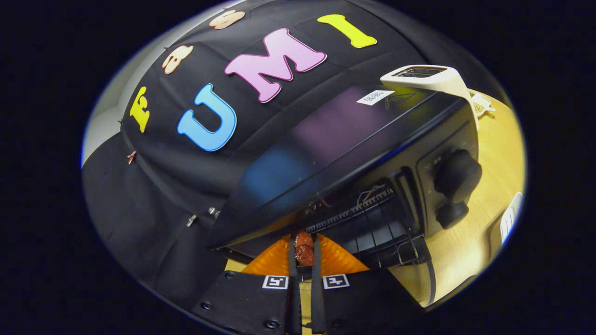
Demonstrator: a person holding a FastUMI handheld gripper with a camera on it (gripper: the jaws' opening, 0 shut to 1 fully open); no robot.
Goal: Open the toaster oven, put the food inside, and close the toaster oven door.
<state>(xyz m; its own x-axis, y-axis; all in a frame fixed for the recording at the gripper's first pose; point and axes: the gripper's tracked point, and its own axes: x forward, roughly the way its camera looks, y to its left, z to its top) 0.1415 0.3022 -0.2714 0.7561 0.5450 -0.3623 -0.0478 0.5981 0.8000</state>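
the hand-held gripper (303, 253) had its two fingers drawn close together, both pressing on a small reddish-brown, glazed piece of food (304, 247) held between their tips. the food sat right at the open mouth of a black, glossy toaster oven (354, 139), just under the front edge of its top. the view was tilted, so the oven leaned across the scene from near left to far right. inside the opening, just right of the fingers, a dark wire rack (368, 223) with pale bars could be seen. the oven door (412, 251) seemed to hang down at the near side, though its exact position was hard to tell. on the oven's right front panel stood two black round knobs (456, 174), the larger above the smaller. a small white sticker (375, 97) lay on the oven's top. beyond the oven, at the far right, stood a cream-white pop-up toaster (433, 77) with dark slots. everything rested on a pale wooden desk (493, 153). a white object (510, 218) lay on the desk at the near right; what it was i could not tell.
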